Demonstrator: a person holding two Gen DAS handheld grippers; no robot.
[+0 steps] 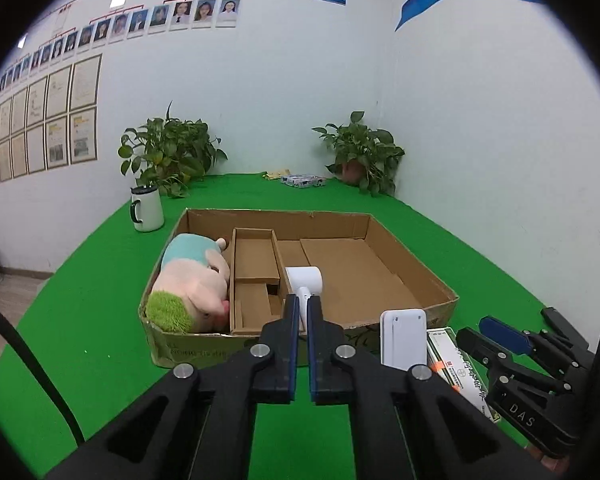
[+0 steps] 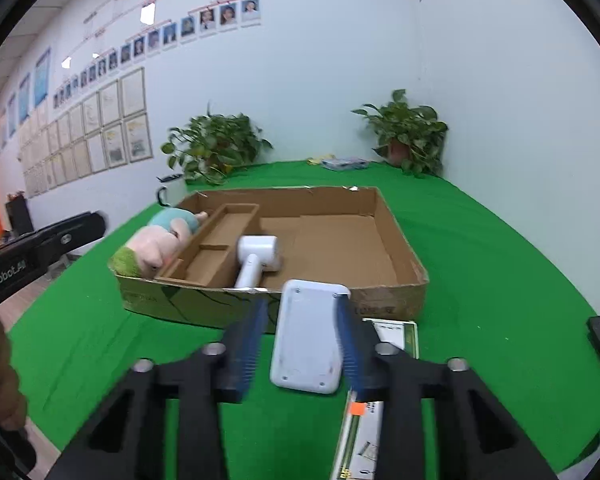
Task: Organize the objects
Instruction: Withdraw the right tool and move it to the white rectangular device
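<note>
Straddling the white device (image 2: 306,344), the right gripper (image 2: 302,344) gapes; the left gripper (image 1: 303,344) is nearly clenched, empty.

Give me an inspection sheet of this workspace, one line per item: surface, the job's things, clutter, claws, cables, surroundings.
Surface: green felt-covered table.
Job's things: shallow brown cardboard box with dividers; pink plush pig with green hair in its left compartment; white hair dryer in its big compartment; white flat rectangular device in front of the box; green-and-white printed carton beside it.
Clutter: white mug with dark handle; small patterned box at the back.
Claws: left claw nearly shut, empty; right claw open around the white device.
Cables: black cable.
Surroundings: two potted plants, wall photos, framed certificates.
</note>
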